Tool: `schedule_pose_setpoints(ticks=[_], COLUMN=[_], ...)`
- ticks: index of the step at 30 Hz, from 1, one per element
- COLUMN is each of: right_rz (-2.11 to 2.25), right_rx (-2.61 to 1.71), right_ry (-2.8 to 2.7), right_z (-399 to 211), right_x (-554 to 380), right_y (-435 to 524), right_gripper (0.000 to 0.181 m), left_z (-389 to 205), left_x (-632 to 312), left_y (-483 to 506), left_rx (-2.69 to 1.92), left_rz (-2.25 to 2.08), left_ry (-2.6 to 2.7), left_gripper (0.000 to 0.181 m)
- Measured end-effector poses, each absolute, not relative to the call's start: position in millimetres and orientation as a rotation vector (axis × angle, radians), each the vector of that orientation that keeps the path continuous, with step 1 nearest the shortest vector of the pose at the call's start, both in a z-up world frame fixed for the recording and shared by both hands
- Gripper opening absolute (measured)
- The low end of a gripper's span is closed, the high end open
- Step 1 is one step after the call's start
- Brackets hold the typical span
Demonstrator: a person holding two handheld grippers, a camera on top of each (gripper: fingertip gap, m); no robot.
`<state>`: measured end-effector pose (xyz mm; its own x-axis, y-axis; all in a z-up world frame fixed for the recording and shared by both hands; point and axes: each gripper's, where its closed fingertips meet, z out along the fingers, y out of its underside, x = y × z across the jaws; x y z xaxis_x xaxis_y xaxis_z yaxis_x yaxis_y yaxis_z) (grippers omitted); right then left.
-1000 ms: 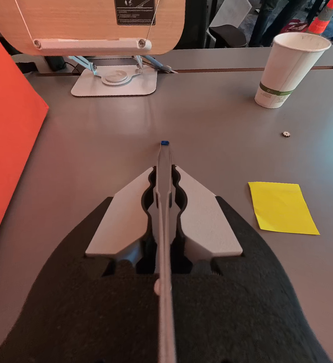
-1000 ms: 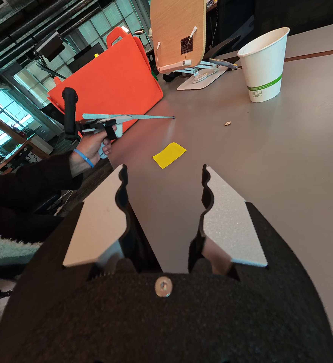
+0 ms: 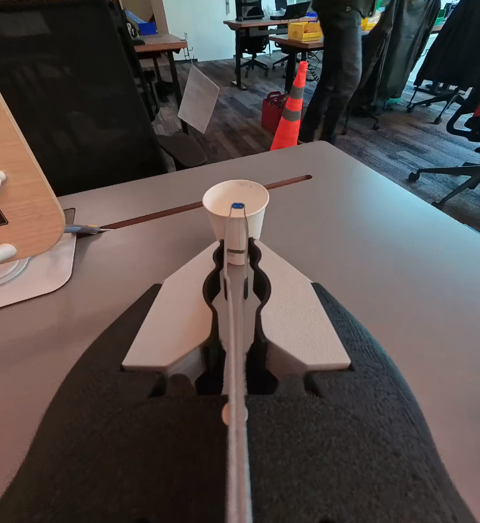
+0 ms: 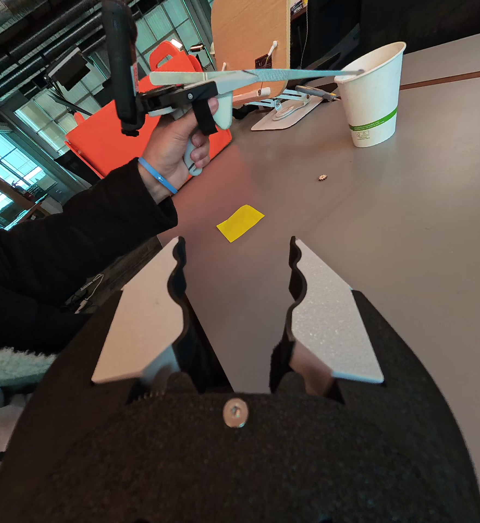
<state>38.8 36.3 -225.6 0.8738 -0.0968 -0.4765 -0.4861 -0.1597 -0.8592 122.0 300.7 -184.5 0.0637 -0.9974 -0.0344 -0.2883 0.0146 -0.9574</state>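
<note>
The wide grey counter [image 4: 402, 254] carries everything here. At its far left stands a large orange plastic case with a handle [image 4: 159, 124], and next to it a light wooden board on a white folding stand [image 3: 12, 198].

The tall white paper cup with a green band [image 4: 374, 96] stands upright toward the far side, near a long dark slot in the counter.

The left gripper [image 3: 235, 254] has its white fingers [image 3: 182, 317] closed on long silver tweezers [image 3: 236, 311], which reach forward until their tips are over the cup's open mouth. Between those tips is a tiny blue piece [image 3: 237, 205]; in the right wrist view the tips lie level with the rim, so I cannot tell whether the piece is just above the rim or just inside it. A hand with a blue wristband [image 4: 173, 152] holds this gripper's handle.

The right gripper [image 4: 237, 246] is spread wide with nothing between its fingers, hanging low over the near part of the counter, well apart from the cup.

A yellow square paper note [image 4: 240, 223] lies flat between the two grippers. A tiny pale toothed wheel [image 4: 322, 177] lies alone nearer the cup.

To handle the blue piece well, I judge the tweezers want a steady, level hold, with their tips centred over the mouth and clear of the thin rim, which would tip easily.
</note>
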Motion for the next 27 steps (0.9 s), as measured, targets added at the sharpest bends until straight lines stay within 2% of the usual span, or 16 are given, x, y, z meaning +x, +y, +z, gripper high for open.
schedule_pose_setpoints(ticks=[21, 27], right_rz=[0.35, 0.356], right_rx=[-1.731, -1.733], right_ry=[0.438, 0.432], right_z=[-228, -227], right_x=[37, 36], right_y=[37, 37], right_gripper=[0.072, 0.072], left_z=[-179, -169], left_x=[122, 72], left_y=[302, 272], left_rx=[-1.436, -1.389], left_rz=[-0.987, -1.024], left_ry=[1.349, 1.437], left_gripper=[0.018, 0.018])
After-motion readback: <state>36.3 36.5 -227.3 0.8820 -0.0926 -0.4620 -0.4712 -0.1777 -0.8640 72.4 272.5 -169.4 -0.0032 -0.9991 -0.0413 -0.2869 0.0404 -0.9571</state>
